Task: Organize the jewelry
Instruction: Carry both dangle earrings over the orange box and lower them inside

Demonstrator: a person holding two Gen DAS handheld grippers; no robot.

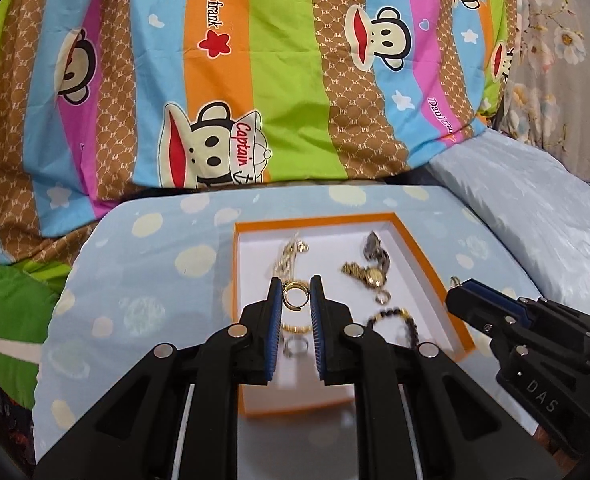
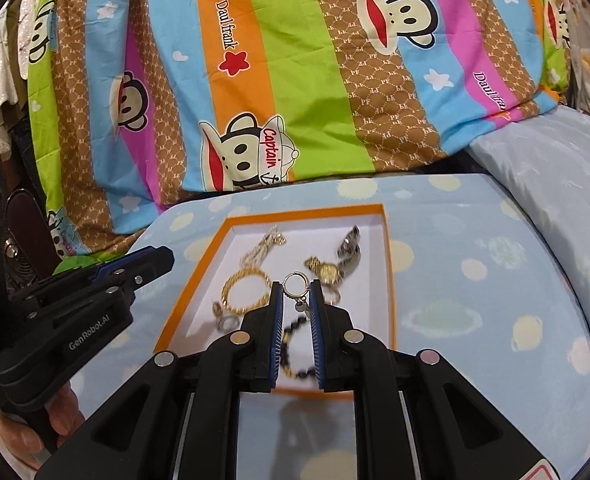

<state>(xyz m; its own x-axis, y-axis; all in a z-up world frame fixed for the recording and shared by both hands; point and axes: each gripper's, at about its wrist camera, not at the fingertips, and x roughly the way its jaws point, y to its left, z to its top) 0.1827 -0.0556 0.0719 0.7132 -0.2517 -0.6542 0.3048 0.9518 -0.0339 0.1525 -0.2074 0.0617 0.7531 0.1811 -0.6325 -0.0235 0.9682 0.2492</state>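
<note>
An orange-rimmed white tray [image 1: 427,248] lies on a blue spotted cushion. It holds a gold chain [image 1: 289,258], a gold watch [image 1: 371,274], a dark beaded bracelet [image 1: 399,320], a gold bangle [image 2: 245,292] and a small silver ring [image 1: 295,346]. My left gripper [image 1: 296,294] is shut on a gold ring [image 1: 295,295] above the tray. My right gripper [image 2: 296,294] is shut on a gold hoop earring [image 2: 295,282] with a small dangling charm, above the tray's near right part. The right gripper also shows at the right of the left wrist view [image 1: 463,286].
A striped cartoon-monkey quilt [image 1: 275,72] is piled behind the cushion [image 1: 155,264]. A pale blue pillow [image 2: 555,184] lies at the right. The tray also shows in the right wrist view [image 2: 199,280]. A person's hand [image 2: 55,416] holds the left gripper.
</note>
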